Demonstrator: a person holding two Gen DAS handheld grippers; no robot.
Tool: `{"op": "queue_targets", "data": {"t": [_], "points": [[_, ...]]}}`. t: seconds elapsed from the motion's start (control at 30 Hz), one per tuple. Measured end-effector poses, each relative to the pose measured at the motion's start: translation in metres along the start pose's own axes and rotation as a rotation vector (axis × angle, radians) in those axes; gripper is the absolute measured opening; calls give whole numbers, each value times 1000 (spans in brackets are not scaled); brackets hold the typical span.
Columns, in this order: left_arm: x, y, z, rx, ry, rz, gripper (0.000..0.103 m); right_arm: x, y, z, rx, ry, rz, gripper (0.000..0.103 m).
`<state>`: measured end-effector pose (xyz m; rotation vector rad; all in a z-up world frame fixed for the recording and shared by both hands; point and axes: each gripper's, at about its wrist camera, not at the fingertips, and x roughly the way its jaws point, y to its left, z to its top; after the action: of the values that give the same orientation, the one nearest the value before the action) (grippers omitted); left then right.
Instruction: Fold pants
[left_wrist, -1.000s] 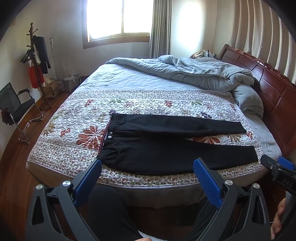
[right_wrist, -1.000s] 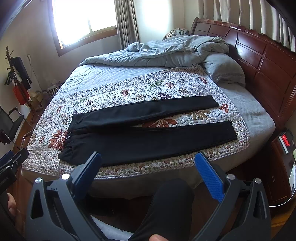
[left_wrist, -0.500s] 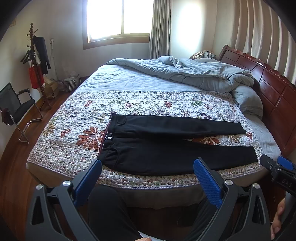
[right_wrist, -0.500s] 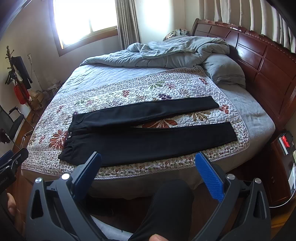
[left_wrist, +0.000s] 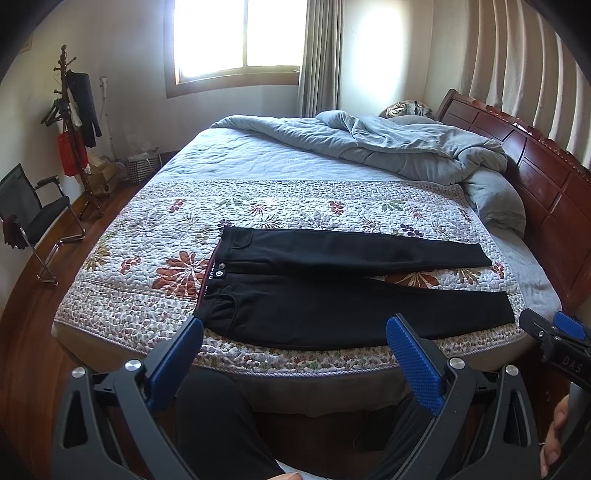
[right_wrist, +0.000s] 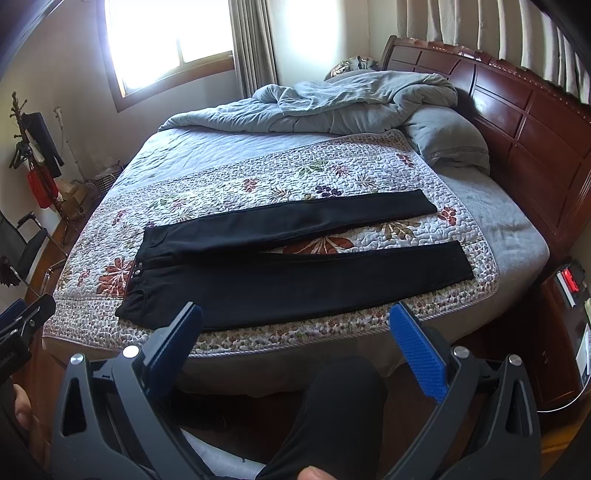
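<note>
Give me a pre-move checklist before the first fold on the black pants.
1. Black pants flat on the floral quilt, both legs spread apart: ok.
2. Waistband visible at the left end, cuffs at the right, toward the headboard: ok.
3. Left tool open, nothing between its blue pads, held short of the bed edge: ok.
4. Right tool open, empty, also short of the bed: ok.
5. Fold area clear of the grey duvet, which is bunched at the far side: ok.
6. Wrinkles or twists in the dark fabric: cannot tell.
</note>
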<state>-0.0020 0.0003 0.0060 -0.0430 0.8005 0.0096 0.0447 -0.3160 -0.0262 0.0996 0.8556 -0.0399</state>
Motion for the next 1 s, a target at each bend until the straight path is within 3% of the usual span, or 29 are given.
{"op": "queue_targets", "data": {"t": [1.0], "points": [[9, 3, -4, 0, 17, -8, 99, 10, -2, -4, 0, 18, -3, 101]]}}
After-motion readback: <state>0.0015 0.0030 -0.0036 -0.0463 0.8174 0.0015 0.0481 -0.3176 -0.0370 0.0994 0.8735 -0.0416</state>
